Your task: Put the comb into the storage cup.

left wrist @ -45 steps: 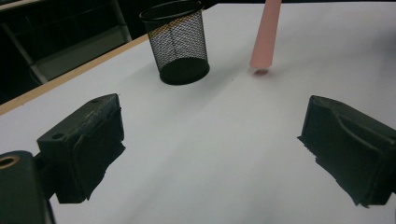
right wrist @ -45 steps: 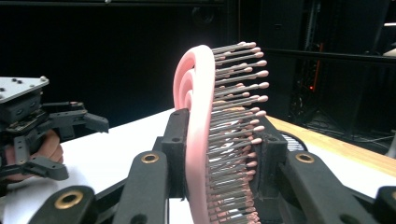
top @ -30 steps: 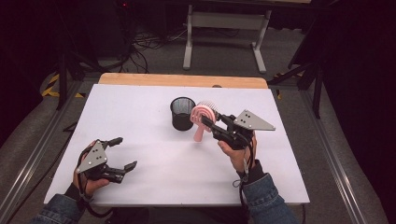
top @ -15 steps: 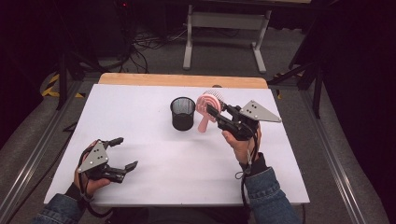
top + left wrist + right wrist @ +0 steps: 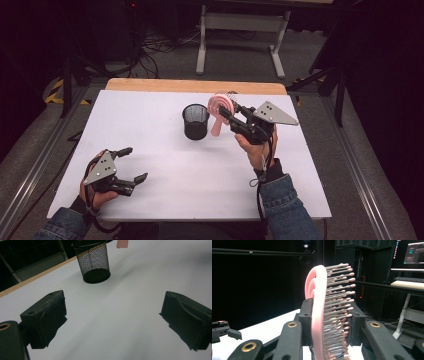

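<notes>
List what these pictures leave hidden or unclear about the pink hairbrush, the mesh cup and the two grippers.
- Pink hairbrush: in the right gripper view its handle is cut off by the bottom edge, behind the right gripper.
- Hairbrush handle tip in the left gripper view: cut by the top edge.
- Mesh cup: its inside is too dark in the high view to tell any contents.
- Left gripper: open, holding nothing.

The mesh cup [image 5: 195, 121] is set on the table [image 5: 150, 105], approx. centre, toward the far edge. The hairbrush [image 5: 220, 107] is held just right of the cup – raised off the surface – by the right gripper [image 5: 231, 112]. The left gripper [image 5: 129, 164] is placed near the front-left corner, well apart from the cup.
</notes>
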Motion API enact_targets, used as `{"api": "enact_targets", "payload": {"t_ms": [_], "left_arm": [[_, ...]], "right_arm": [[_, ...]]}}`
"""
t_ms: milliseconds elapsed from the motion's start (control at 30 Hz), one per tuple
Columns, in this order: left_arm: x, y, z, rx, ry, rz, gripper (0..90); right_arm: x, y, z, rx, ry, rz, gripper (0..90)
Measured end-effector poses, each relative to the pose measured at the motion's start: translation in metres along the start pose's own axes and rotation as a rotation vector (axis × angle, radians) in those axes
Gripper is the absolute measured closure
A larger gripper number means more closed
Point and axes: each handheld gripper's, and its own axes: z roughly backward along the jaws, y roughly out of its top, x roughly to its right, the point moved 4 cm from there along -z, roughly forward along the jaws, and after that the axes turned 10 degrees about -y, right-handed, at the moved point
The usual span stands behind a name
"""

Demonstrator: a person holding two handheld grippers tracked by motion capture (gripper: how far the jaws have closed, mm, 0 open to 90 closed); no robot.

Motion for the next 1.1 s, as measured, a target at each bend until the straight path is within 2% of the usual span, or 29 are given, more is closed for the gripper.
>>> {"api": "enact_targets", "payload": {"t_ms": [400, 900, 967, 1000, 1100], "left_arm": [[0.000, -0.001, -0.001, -0.002, -0.004, 0.002, 7.1], [0.001, -0.001, -0.001, -0.002, -0.010, 0.003, 7.1], [0.001, -0.001, -0.001, -0.003, -0.009, 0.003, 7.2], [0.000, -0.001, -0.001, -0.003, -0.009, 0.003, 7.2], [0.000, -0.001, -0.001, -0.004, -0.009, 0.002, 7.2]], "right_arm": [[0.005, 0.012, -0.002, 0.025, -0.020, -0.005, 64.6], [-0.002, 0.025, -0.009, 0.053, -0.025, 0.018, 64.6], [-0.002, 0.026, -0.010, 0.053, -0.021, 0.041, 64.6], [-0.003, 0.027, -0.010, 0.058, -0.024, 0.021, 64.6], [-0.005, 0.029, -0.011, 0.062, -0.023, 0.028, 64.6]]}}
